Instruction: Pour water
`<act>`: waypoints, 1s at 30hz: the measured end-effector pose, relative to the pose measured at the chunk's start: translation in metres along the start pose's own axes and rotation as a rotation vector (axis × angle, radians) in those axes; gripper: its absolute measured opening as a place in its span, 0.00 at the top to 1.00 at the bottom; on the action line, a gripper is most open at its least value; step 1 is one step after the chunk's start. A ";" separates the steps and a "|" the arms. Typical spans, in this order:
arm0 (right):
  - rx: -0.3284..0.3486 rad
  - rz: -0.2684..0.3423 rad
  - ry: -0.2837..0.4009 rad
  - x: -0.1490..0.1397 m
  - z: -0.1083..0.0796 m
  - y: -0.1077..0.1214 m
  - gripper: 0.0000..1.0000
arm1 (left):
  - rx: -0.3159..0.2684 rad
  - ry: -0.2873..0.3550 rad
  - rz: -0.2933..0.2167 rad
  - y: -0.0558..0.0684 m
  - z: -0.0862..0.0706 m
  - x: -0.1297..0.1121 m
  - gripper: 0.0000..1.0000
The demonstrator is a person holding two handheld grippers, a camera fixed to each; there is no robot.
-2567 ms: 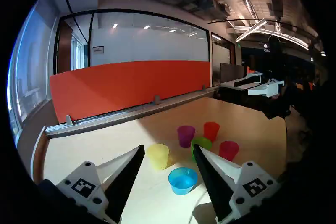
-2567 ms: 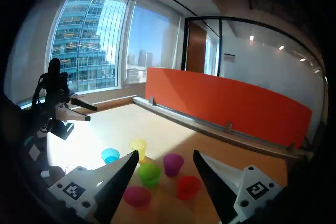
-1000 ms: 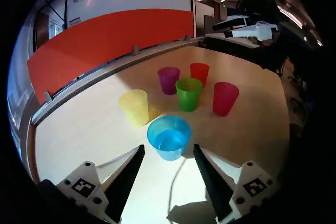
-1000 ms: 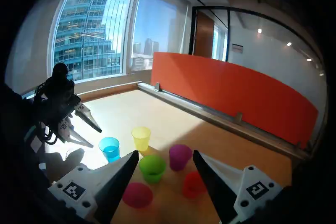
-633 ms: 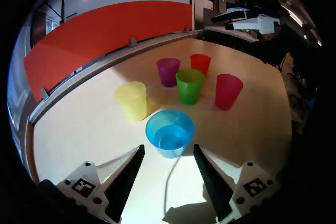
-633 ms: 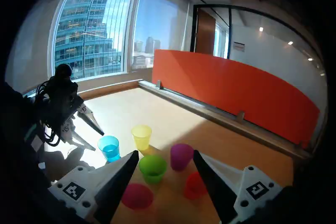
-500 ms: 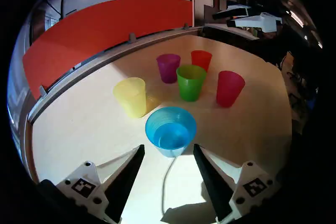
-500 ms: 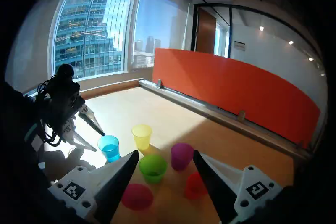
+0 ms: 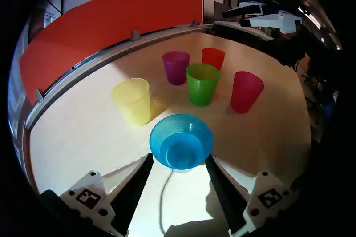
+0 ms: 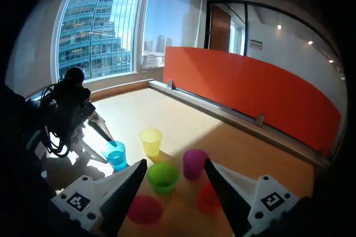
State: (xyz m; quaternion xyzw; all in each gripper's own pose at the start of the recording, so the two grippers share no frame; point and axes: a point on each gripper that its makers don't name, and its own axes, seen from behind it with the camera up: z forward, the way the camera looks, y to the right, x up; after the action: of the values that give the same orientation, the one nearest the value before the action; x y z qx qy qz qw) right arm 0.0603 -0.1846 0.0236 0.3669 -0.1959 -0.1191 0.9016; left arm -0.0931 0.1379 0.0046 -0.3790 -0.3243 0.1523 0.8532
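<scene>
- The left gripper [image 9: 178, 158] is low over the table [image 9: 84, 134], with the blue cup [image 9: 181, 142] right between its two fingers.
- Its jaws are spread wide, one fingertip on each side of the cup's wall. They look very close to it, but I can't tell if either one touches, and nothing is squeezed yet.
- There is water [image 9: 180, 156] in that cup, filling the lower part. It is the only cup here that shows any.
- The blue cup stands upright on the sunlit near side of the table, apart from the rest. The yellow cup [image 9: 131, 101] is its closest neighbour.
- Behind it sit the green cup [image 9: 202, 83], the purple cup [image 9: 175, 67], the orange cup [image 9: 212, 58] and the pink cup [image 9: 246, 91], all upright.
- The right gripper [image 10: 175, 162] hangs above that cluster, jaws apart and holding nothing.
- I read this as the reach-and-grasp step, and no pouring has begun.
- Next the fingers need to close evenly on the cup wall. A thin plastic cup with water in it calls for a firm but gentle pinch.
- Then comes a level lift, a carry to one of the other cups, and a slow tilt over its rim.
- Which cup receives the water can't be judged from here.
</scene>
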 end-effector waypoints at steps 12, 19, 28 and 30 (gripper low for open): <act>0.033 0.001 -0.033 -0.010 0.018 -0.008 0.00 | -0.004 -0.013 0.010 0.001 0.012 0.003 0.15; 0.046 0.002 -0.049 -0.016 0.026 -0.012 0.00 | -0.009 -0.003 0.001 0.000 0.014 0.009 0.14; 0.053 0.000 -0.065 -0.022 0.035 -0.013 0.00 | 0.000 0.000 -0.021 -0.002 0.016 0.013 0.14; 0.054 -0.003 -0.074 -0.025 0.036 -0.012 0.00 | 0.004 0.000 -0.024 -0.003 0.016 0.014 0.14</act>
State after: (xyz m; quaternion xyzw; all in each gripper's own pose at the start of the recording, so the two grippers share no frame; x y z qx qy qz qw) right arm 0.0209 -0.2066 0.0322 0.3865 -0.2319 -0.1285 0.8834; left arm -0.0937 0.1520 0.0212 -0.3734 -0.3288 0.1426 0.8557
